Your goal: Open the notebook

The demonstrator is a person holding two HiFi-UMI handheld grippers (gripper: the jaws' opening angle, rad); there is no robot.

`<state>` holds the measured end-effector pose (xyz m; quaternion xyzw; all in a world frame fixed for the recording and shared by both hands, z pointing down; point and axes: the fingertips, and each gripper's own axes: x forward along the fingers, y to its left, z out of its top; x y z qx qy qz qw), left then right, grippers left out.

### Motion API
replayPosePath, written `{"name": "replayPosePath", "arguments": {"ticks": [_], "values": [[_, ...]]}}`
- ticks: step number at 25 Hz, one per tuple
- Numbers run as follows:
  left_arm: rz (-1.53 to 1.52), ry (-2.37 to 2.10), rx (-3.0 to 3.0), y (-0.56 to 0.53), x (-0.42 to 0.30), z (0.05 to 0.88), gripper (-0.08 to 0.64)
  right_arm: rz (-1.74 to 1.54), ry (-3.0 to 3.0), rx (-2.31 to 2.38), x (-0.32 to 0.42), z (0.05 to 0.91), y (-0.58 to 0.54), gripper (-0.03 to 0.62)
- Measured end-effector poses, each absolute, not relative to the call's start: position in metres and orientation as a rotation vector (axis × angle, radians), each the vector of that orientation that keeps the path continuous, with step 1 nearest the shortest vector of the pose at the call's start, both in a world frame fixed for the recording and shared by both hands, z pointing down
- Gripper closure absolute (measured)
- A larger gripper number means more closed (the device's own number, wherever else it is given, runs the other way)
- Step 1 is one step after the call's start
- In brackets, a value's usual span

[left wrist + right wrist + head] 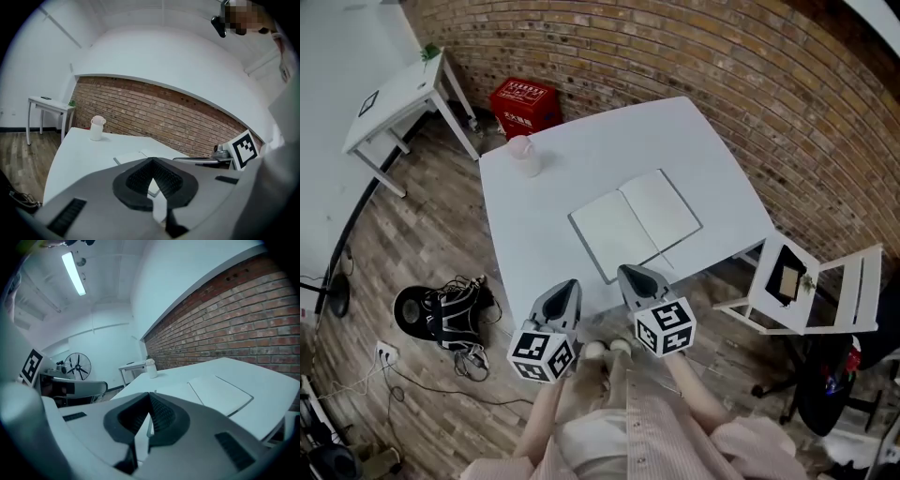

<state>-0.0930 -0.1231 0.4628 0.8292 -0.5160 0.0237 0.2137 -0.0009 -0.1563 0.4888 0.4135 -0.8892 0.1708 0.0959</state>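
Note:
The notebook point(636, 223) lies open on the white table point(581, 150), its two blank white pages flat. It also shows in the left gripper view as the notebook point(136, 157) and in the right gripper view as the notebook point(220, 392). My left gripper point(565, 284) and right gripper point(630, 272) hover side by side over the table's near edge, short of the notebook and apart from it. The left gripper point(153, 160) has its jaws shut with nothing between them. The right gripper point(150, 394) is shut and empty too.
A white cup point(523, 155) stands at the table's far left corner. On the floor are a red crate point(525, 105), a small white side table point(394, 98), a bag with cables point(450, 314) and a white folding chair point(802, 286) at the right. A brick wall runs behind.

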Motion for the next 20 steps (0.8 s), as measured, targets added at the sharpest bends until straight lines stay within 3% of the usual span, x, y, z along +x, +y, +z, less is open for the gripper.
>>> {"name": "replayPosePath", "arguments": {"ticks": [20], "values": [[0.007,-1.612,2.420,-0.146,-0.128,0.389,0.568,0.447,-2.848,1.370,0.037,0.394,-0.177,0.589]]}}
